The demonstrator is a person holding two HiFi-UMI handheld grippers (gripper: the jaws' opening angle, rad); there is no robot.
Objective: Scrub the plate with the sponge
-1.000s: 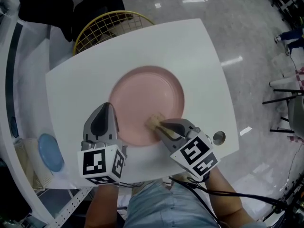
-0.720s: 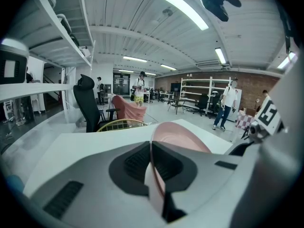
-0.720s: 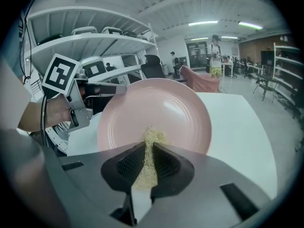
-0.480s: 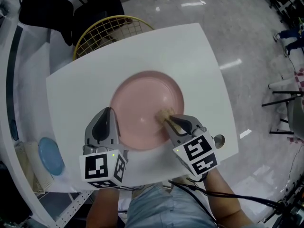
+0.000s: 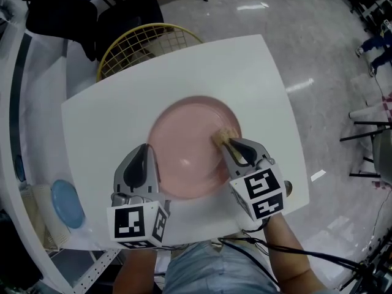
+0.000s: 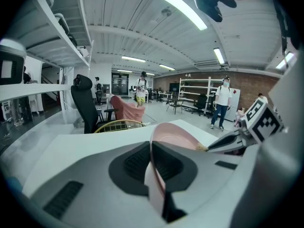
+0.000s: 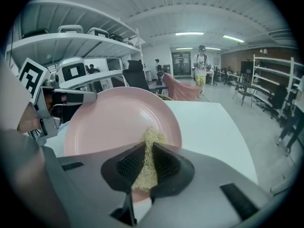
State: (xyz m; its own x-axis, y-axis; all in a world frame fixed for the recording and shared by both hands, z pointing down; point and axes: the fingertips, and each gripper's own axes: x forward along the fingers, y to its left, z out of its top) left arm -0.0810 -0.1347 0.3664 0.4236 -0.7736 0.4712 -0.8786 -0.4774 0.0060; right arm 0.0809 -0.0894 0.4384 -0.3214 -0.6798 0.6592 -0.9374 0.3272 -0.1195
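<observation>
A pink plate [image 5: 190, 139] lies on the white table [image 5: 251, 78]. My left gripper [image 5: 144, 159] is shut on the plate's near-left rim; in the left gripper view the rim [image 6: 153, 175] stands pinched between the dark pads. My right gripper [image 5: 229, 143] is shut on a straw-coloured fibrous sponge [image 5: 223, 135], which rests on the plate's right side close to the rim. The right gripper view shows the sponge [image 7: 151, 141] sticking out from between the pads [image 7: 166, 164] onto the plate [image 7: 109, 122].
A yellow wire basket [image 5: 144, 45] and a black chair [image 5: 58, 11] stand beyond the table's far-left edge. A blue disc [image 5: 66, 202] lies on the shelf at the left. A small round metal thing [image 5: 287, 188] sits at the table's right edge.
My right gripper has carried the sponge across the plate from its near middle to the right, toward the rim. The left gripper keeps its hold on the rim.
</observation>
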